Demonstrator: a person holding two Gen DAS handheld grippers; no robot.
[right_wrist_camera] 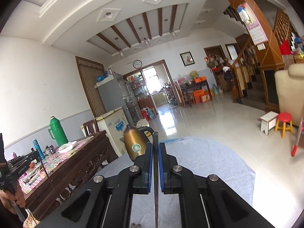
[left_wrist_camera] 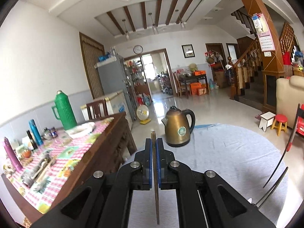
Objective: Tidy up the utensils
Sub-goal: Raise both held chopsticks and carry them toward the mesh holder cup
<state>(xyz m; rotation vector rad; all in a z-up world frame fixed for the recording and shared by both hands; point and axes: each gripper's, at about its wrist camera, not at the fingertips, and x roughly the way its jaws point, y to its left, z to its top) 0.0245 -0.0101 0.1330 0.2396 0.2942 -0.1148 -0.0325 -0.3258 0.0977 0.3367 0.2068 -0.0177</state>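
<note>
My left tongs (left_wrist_camera: 156, 142) clamp a brown chopstick (left_wrist_camera: 155, 171) mid-shaft, for balance. My right tongs (right_wrist_camera: 156, 146) clamp a dark chopstick (right_wrist_camera: 155, 180) likewise, both clear of the bench (left_wrist_camera: 228, 152).

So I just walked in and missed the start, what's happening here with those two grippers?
A person is sorting utensils with a handheld gripper in each hand. The left gripper is shut on a thin brown chopstick, and the right gripper is shut on a dark chopstick. Both are held above the round table with the grey cloth, where a brass kettle stands.
</note>
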